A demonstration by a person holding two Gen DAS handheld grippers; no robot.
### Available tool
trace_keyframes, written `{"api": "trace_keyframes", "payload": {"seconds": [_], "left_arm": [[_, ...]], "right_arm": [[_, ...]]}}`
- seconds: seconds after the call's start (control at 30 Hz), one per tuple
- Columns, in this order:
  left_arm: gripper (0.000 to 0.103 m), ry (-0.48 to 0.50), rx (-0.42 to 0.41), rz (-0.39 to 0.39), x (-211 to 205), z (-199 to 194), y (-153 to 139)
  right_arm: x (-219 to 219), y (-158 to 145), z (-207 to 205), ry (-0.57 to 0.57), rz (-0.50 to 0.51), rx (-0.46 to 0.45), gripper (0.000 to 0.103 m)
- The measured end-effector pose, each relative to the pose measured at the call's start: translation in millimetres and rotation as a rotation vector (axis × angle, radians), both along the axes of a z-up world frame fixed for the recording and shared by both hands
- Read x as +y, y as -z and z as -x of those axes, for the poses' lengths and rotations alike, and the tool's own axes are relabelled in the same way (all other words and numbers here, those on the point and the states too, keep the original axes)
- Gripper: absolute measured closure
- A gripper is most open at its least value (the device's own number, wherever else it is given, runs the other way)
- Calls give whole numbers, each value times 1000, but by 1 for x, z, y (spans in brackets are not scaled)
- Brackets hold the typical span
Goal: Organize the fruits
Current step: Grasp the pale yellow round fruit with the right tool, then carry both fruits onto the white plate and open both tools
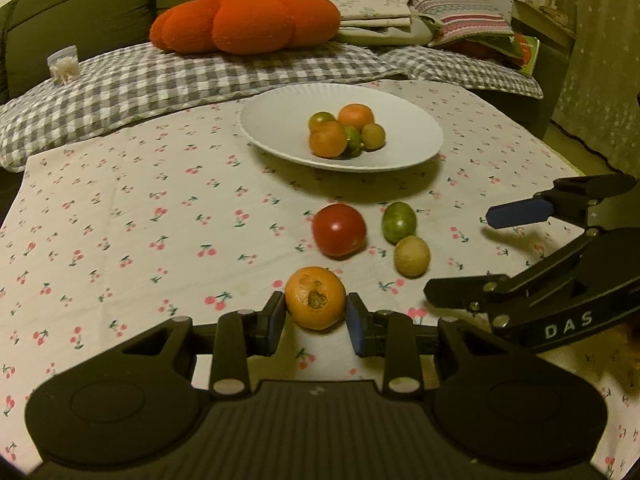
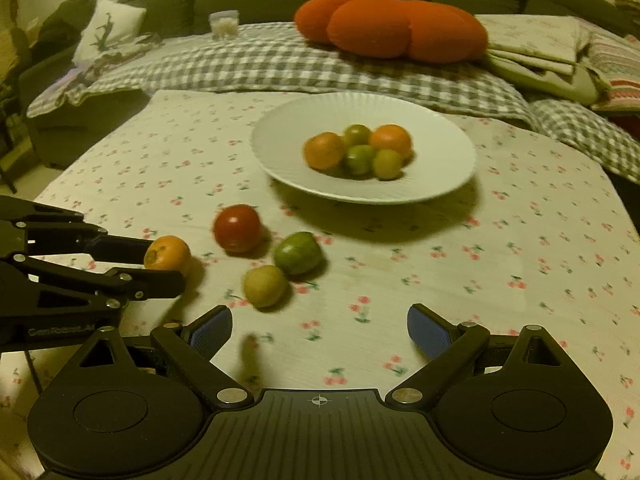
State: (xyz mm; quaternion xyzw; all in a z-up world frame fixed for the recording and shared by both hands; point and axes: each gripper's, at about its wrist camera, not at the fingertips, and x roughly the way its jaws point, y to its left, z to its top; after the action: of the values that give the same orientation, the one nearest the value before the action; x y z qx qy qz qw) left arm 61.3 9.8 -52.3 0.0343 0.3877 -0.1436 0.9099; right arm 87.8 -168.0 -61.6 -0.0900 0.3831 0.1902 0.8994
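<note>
My left gripper [image 1: 316, 322] is shut on an orange tangerine [image 1: 315, 297] low over the cherry-print cloth; it also shows in the right wrist view [image 2: 167, 255]. A red tomato [image 1: 339, 229], a green fruit [image 1: 398, 222] and a yellow-green fruit [image 1: 411, 255] lie on the cloth just beyond. A white plate [image 1: 280, 108] farther back holds several orange and green fruits [image 1: 345, 130]. My right gripper [image 2: 320, 330] is open and empty over bare cloth, to the right of the loose fruits; it shows in the left wrist view [image 1: 472, 256].
A grey checked cushion [image 1: 160, 80] lies along the table's far edge, with an orange pumpkin-shaped pillow [image 1: 248, 20] and folded cloths [image 1: 380, 4] on it. A small clear container [image 1: 63, 63] stands at the back left. The table's right edge drops off [image 1: 560, 148].
</note>
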Motion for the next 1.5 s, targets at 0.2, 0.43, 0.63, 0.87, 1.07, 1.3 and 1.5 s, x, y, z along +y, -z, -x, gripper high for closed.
{"api": "trace_keyframes", "payload": {"seconds": [0.2,0.43,0.63,0.87,1.07,1.3,1.5], "left_arm": [[72,-13,2,0,9,2,-1],[72,-20,2,1,14,4,-1],[72,-21,3,2,16,4,-1],[72,-19,4,-2,15,6,-1],[72,-19,3,-2,15,5,-1],[72,-19,2,-1,15,5,-1],[72,-23,-8,3,14,4,-6]], "right_arm": [[20,4,-1,-36,10,7,10],[32,7,-4,-58,-3,34,32],[36,7,-6,-66,-9,46,60],[35,6,-8,-58,-15,36,72],[30,5,-11,-34,-34,45,81],[29,2,-8,-37,-37,36,81],[27,-3,-7,-35,-45,25,81]]}}
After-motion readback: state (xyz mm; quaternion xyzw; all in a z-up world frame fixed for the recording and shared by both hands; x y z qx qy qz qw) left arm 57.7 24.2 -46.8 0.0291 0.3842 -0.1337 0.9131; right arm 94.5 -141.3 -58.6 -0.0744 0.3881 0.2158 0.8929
